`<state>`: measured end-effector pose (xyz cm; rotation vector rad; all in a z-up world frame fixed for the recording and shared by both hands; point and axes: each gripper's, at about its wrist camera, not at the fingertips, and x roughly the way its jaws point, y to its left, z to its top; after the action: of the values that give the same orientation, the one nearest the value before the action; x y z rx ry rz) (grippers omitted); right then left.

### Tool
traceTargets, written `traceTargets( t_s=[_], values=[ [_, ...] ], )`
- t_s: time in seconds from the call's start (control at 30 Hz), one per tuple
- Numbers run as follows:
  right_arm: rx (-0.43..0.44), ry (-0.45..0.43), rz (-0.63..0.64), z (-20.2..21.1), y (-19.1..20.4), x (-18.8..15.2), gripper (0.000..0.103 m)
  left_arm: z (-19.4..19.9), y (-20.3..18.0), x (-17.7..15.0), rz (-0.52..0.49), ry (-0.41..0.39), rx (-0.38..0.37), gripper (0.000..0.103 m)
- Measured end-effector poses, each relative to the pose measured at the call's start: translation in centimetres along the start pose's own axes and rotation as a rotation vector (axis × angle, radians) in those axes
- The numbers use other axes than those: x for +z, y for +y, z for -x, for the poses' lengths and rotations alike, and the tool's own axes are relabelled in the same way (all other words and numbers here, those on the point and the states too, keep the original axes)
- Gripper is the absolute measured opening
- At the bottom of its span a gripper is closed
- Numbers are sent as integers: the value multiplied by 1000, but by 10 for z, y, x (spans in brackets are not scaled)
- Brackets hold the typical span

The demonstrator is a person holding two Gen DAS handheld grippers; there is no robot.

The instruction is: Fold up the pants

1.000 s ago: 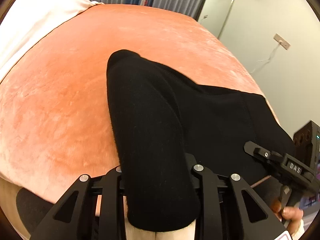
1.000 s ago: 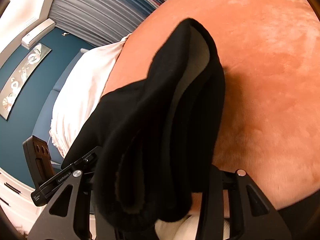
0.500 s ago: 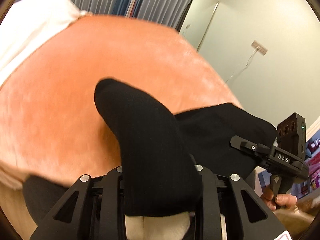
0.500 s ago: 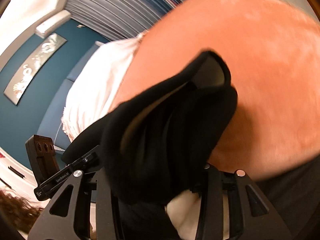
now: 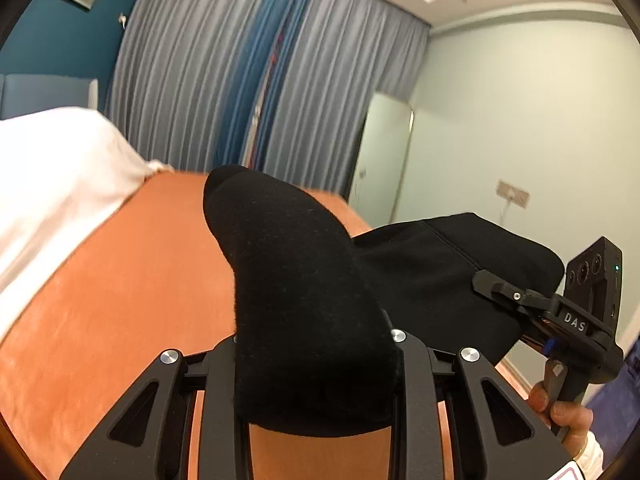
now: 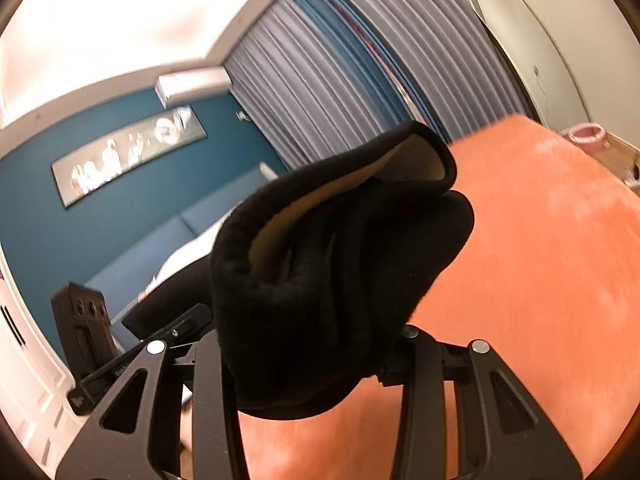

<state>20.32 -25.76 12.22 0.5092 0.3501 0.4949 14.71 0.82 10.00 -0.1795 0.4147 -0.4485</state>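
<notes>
Black pants (image 5: 304, 304) clamped in left hand-held gripper (image 5: 316, 400) and right hand-held gripper (image 6: 316, 392), pale lining (image 6: 416, 160) only right view

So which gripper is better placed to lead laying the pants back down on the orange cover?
Neither clearly. The left gripper and right gripper each hold a bunch of the black pants lifted above the orange cover, side by side. Probably both lower together.

An orange bed cover (image 5: 120, 280) fills the foreground; white bedding (image 5: 52, 160) lies on it, grey-blue curtains (image 5: 248, 72) behind it.
</notes>
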Motion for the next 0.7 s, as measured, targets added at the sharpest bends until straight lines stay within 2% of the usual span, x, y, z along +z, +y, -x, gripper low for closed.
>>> traceTargets(
  t_s=[0.13, 0.27, 0.37, 0.43, 0.5, 0.53, 0.57, 0.6, 0.63, 0.7],
  values=[
    [24, -67, 18, -41, -35, 22, 37, -54, 23, 19, -12, -54, -6, 25],
    [14, -49, -63, -92, -100, 8, 37, -122, 57, 12, 5, -27, -28, 27],
    [-35, 26, -165, -130, -161, -25, 37, -189, 90, -18, 56, 77, -44, 27],
    [-82, 98, -246, -152, -201, -56, 37, -237, 112, -53, 107, 194, -28, 27],
    [-158, 216, -337, -173, -245, -101, 38, -281, 133, -92, 173, 335, -5, 27],
    [-171, 256, -399, -175, -262, -120, 40, -292, 141, -110, 189, 377, 12, 32],
    [-161, 268, -453, -174, -270, -124, 40, -296, 149, -126, 207, 383, 30, 50],
    [-154, 270, -471, -172, -271, -121, 41, -297, 160, -137, 268, 391, 24, 62],
    [-168, 286, -458, -173, -270, -118, 43, -298, 175, -139, 360, 398, -11, 66],
    [-184, 294, -411, -173, -266, -121, 47, -298, 190, -140, 440, 385, -68, 67]
  ],
)
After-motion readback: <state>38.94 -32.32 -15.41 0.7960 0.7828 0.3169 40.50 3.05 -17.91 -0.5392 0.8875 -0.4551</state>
